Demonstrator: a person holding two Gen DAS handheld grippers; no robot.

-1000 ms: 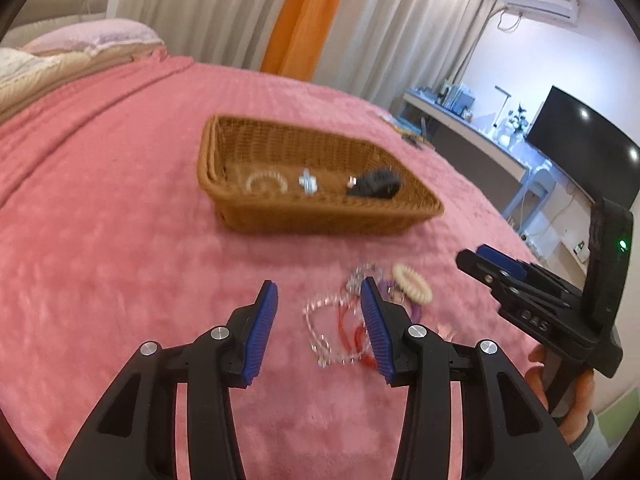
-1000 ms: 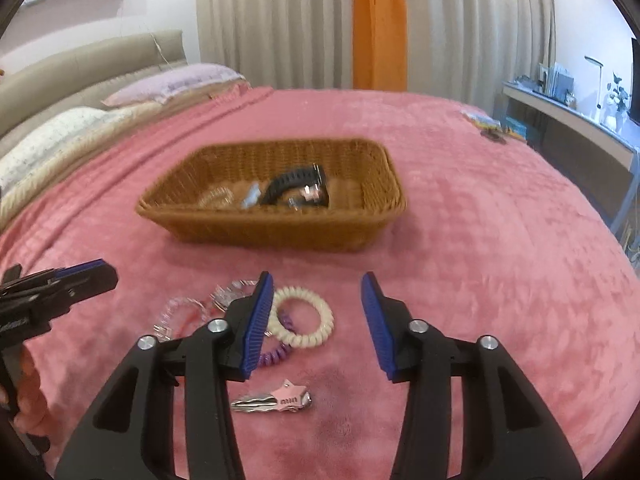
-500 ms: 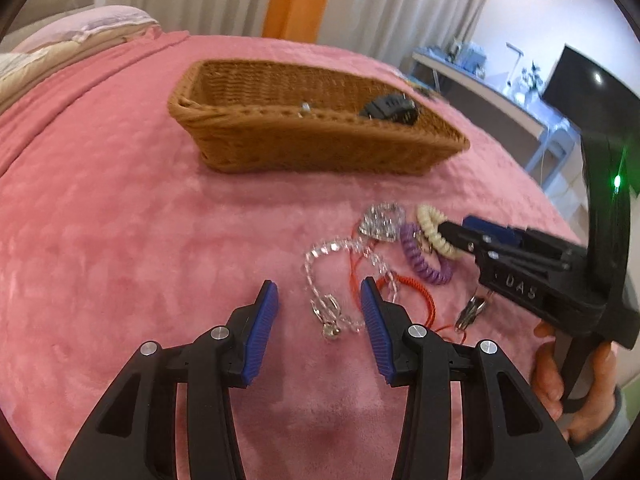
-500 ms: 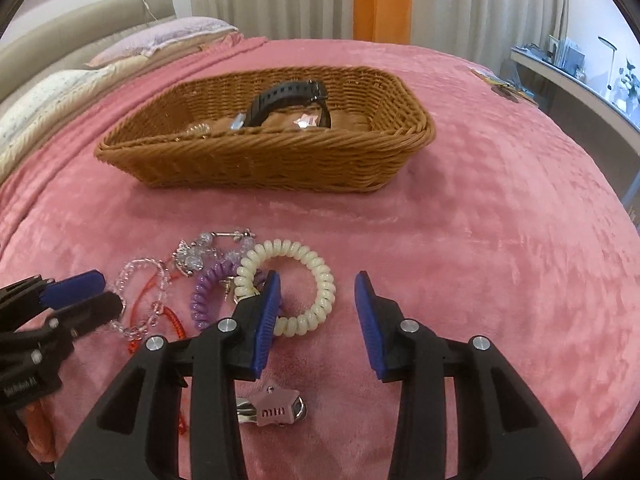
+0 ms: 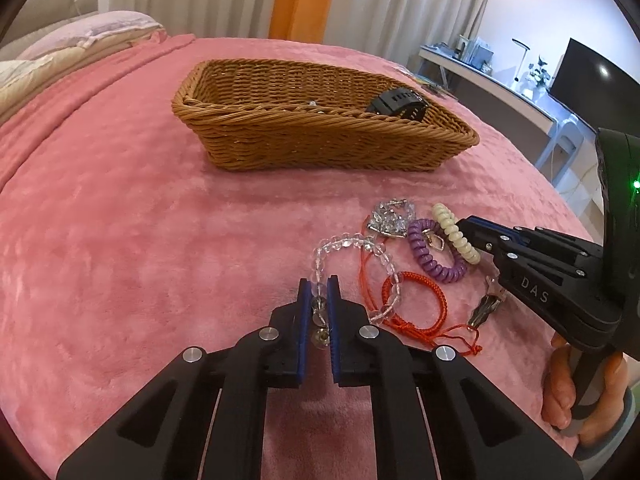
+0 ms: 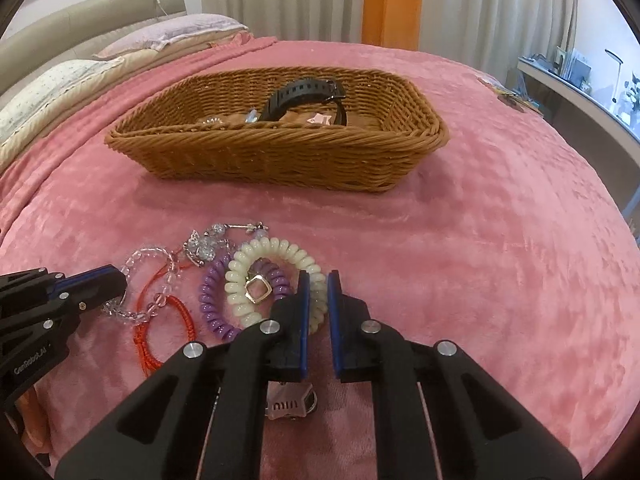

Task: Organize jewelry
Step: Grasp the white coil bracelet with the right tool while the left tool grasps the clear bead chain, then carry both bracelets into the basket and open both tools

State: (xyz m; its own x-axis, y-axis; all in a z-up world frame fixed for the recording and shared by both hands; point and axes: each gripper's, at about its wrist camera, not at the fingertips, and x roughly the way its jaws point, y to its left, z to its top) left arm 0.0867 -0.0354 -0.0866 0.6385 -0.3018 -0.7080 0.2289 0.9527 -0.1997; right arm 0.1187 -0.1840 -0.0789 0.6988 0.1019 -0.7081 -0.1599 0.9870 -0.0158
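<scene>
My left gripper (image 5: 319, 284) is shut on the clear bead bracelet (image 5: 344, 244), which lies on the pink bedspread. My right gripper (image 6: 318, 280) is shut on the near side of the cream spiral hair tie (image 6: 276, 256); in the left wrist view its tip (image 5: 466, 226) meets that tie (image 5: 452, 236). Between them lie a purple spiral tie (image 6: 214, 300), a red cord bracelet (image 6: 160, 328), a crystal brooch (image 6: 204, 246) and a gold square ring (image 6: 256, 290). The wicker basket (image 6: 280, 152) behind holds a black watch (image 6: 304, 94) and small pieces.
A pink hair clip (image 6: 290, 402) lies under my right gripper and shows in the left wrist view (image 5: 486, 302). Pillows (image 6: 60, 76) lie far left. A desk with a monitor (image 5: 588, 76) stands to the right beyond the bed edge.
Both grippers moved down and forward to the jewelry pile and closed: the left on the clear bead bracelet, the right on the cream spiral tie.
</scene>
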